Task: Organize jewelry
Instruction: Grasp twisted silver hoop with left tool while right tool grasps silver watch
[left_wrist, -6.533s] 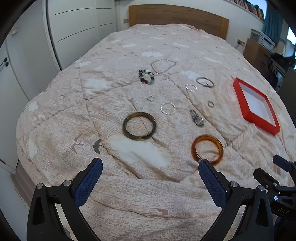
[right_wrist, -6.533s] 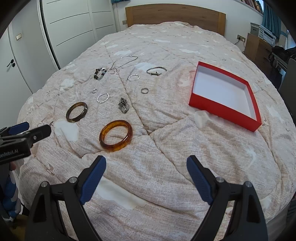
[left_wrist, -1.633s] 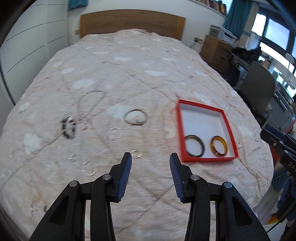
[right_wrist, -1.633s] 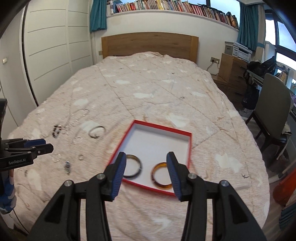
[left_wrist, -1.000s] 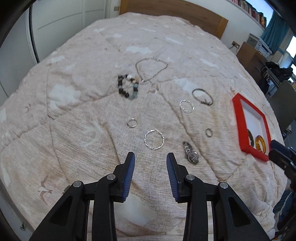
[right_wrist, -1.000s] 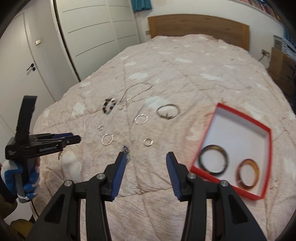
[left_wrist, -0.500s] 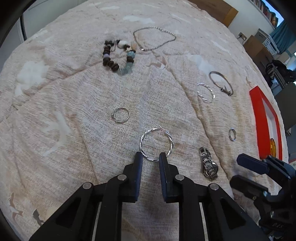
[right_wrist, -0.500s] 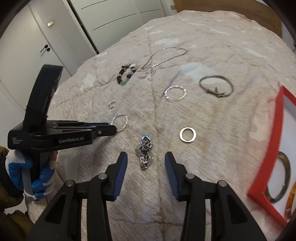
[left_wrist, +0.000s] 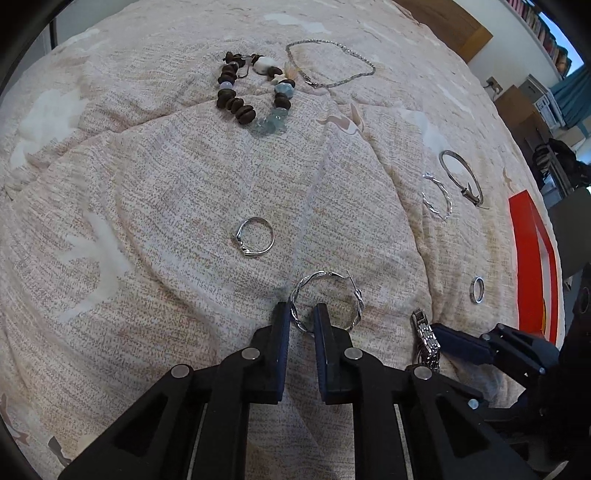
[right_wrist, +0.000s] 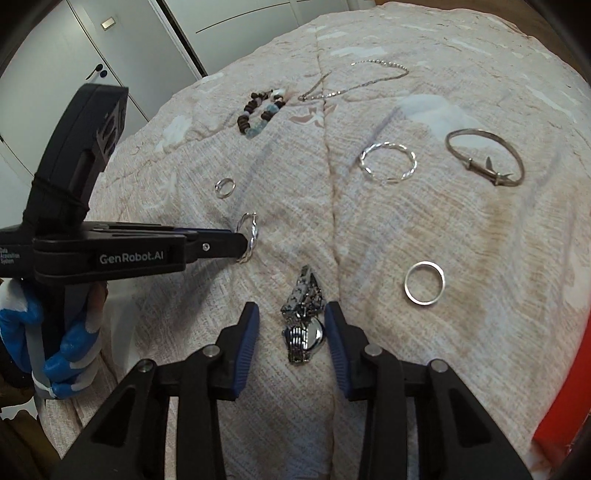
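Left wrist view: the left hand-held gripper (left_wrist: 301, 321) is low over the beige quilted bed cover (left_wrist: 155, 177), its jaws narrowed to a small gap that straddles the near-left rim of the twisted silver wire hoop (left_wrist: 327, 300). The pads sit on either side of the wire; whether they press it cannot be told. Beyond the hoop lies a small silver ring with a pointed setting (left_wrist: 255, 236). Farther off are a bracelet of dark brown and pale blue beads (left_wrist: 255, 94) and a thin silver chain (left_wrist: 332, 68), close together. To the right lie a second twisted silver hoop (left_wrist: 437, 201), a grey metal bangle with a clasp (left_wrist: 461, 177) just beside it, and a plain silver band (left_wrist: 477, 290). The red shallow box (left_wrist: 528, 258) sits at the bed's right edge. A silver link watch (left_wrist: 426, 338) lies at the tip of the right hand-held gripper (left_wrist: 458, 345).

Right wrist view: the right hand-held gripper (right_wrist: 291, 328) is partly open, jaws either side of the silver link watch (right_wrist: 304, 317), which lies on the bed cover (right_wrist: 480, 240) between them, the right pad close against it. The left hand-held gripper (right_wrist: 240, 243) reaches in from the left, held by a blue-gloved hand (right_wrist: 66, 354), its tip at the twisted hoop (right_wrist: 249, 236), whose far side is tilted up off the cover. The plain band (right_wrist: 424, 282), second hoop (right_wrist: 388, 162) and bangle (right_wrist: 485, 157) lie to the right.
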